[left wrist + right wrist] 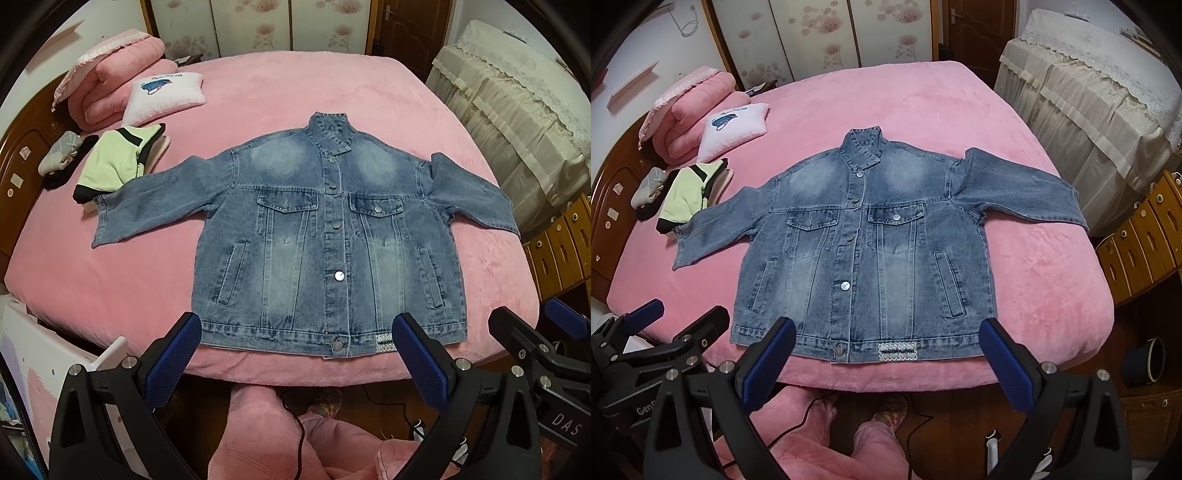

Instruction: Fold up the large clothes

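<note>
Left wrist view: denim jacket (328,236) flat on pink bed (258,96), collar pointing away, sleeves outstretched sideways; left hand-held gripper (297,354) and right hand-held gripper (888,354) both spread, empty.

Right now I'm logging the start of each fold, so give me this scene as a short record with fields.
garment: denim jacket, front up, buttoned, spread flat
surface: pink bed
sleeves: both spread out to the sides
hem: at the near bed edge
left gripper: open, holding nothing, hovering near the hem
right gripper: open, holding nothing, hovering near the hem
nearby: folded green garment by the jacket's sleeve; white pillow; folded pink quilt
fold progress: not yet begun
</note>
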